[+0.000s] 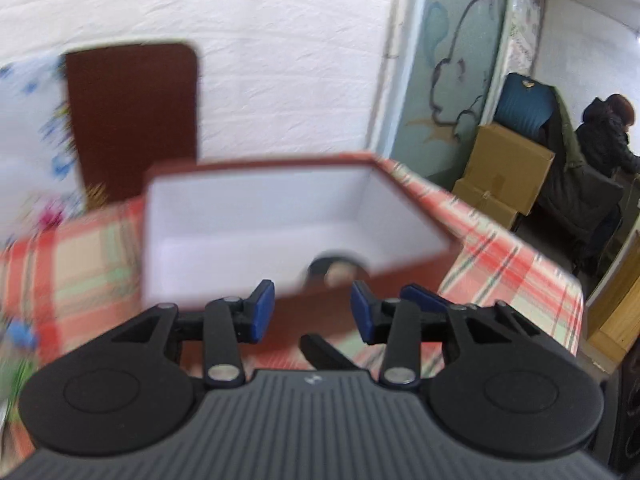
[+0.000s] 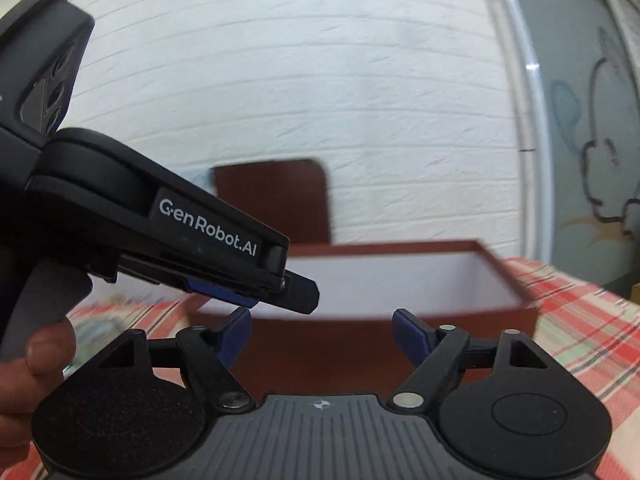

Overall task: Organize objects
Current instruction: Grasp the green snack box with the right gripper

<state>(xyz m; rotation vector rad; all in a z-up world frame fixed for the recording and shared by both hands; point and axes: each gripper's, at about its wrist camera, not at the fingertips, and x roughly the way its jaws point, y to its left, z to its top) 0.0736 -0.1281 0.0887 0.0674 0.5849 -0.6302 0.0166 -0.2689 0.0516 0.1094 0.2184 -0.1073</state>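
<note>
At the far left of the left wrist view a blurred floral-patterned thing point(image 1: 36, 128) stands against the white brick wall point(image 1: 280, 40), and just right of it a dark red-brown lid point(image 1: 132, 120) leans upright with rounded top corners. Below them spreads the red, green and cream plaid tablecloth point(image 1: 72, 260). Moving toward the centre, the red-brown box point(image 1: 256, 216) rests on the cloth, open at the top, its inside white — a dark round object point(image 1: 336, 270) lies in its near right corner, too blurred to name. The left gripper point(image 1: 312, 314) hovers just in front of the box's near wall, its blue pads point(image 1: 262, 312) spread apart and grasping nothing. Farther right stands a mural wall, then stacked cardboard cartons point(image 1: 504, 172), and at the right edge a seated person in a dark jacket point(image 1: 608, 136). In the right wrist view, a thumb point(image 2: 52, 350) shows at the lower left edge, and the left gripper's black body, marked GenRobot.AI, slants in from the left above the table. The right gripper point(image 2: 322, 340) sits with its own blue pads point(image 2: 410, 336) released wide and nothing between them, pointing at the same box point(image 2: 360, 336), which lies straight ahead with the lid point(image 2: 276, 200) propped on the wall behind it.
</note>
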